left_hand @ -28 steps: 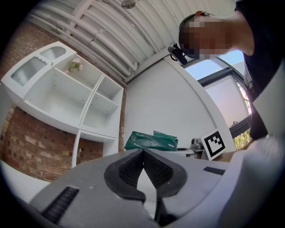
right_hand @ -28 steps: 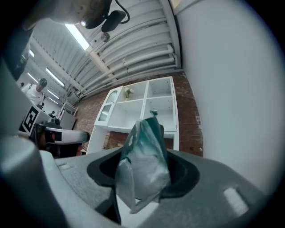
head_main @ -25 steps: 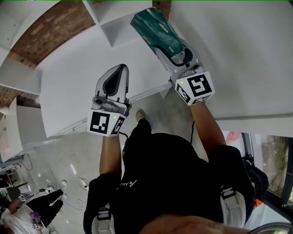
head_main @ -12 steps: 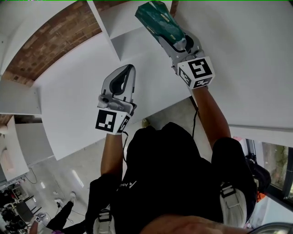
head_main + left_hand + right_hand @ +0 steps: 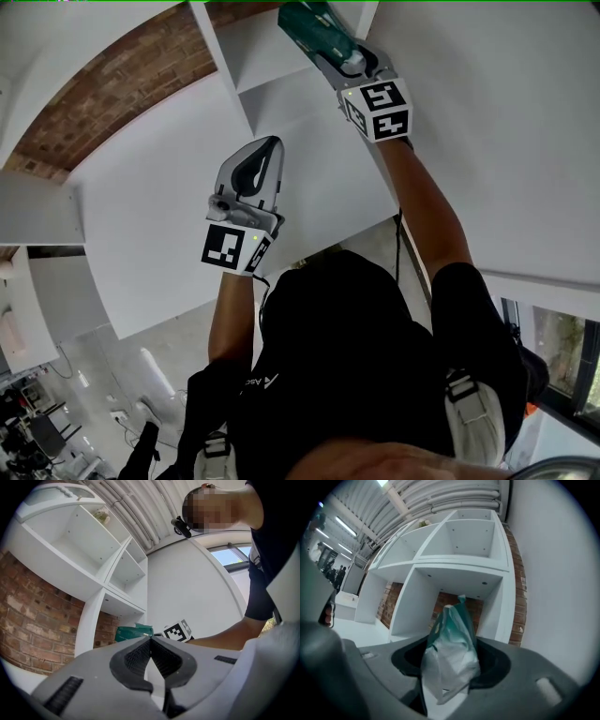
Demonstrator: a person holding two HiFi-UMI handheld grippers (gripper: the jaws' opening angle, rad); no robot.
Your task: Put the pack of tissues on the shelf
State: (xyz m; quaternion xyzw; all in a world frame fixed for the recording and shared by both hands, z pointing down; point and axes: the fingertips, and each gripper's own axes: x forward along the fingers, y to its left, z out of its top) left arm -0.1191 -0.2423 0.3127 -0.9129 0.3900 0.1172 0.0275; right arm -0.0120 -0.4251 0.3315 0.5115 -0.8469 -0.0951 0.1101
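Right gripper (image 5: 450, 667): clenched on the pack of tissues (image 5: 452, 644). I see the teal-and-clear wrapper pinched between both pads, with the pack's far end standing up past the fingertips. In the head view my right arm is stretched up and out, the marker cube (image 5: 377, 110) facing me, and the pack (image 5: 305, 19) reaches the top edge of the frame.

The pack is in the air in front of a lower open compartment of the white shelf (image 5: 459, 566). It rests on no board. I cannot tell whether its tip has crossed the compartment's front edge. Brick wall (image 5: 452, 599) shows through the back of that compartment.

Left gripper (image 5: 151, 641): closed, pads meeting, nothing between them. It is held lower, near the shelf's side panel (image 5: 178, 206), well apart from the pack.
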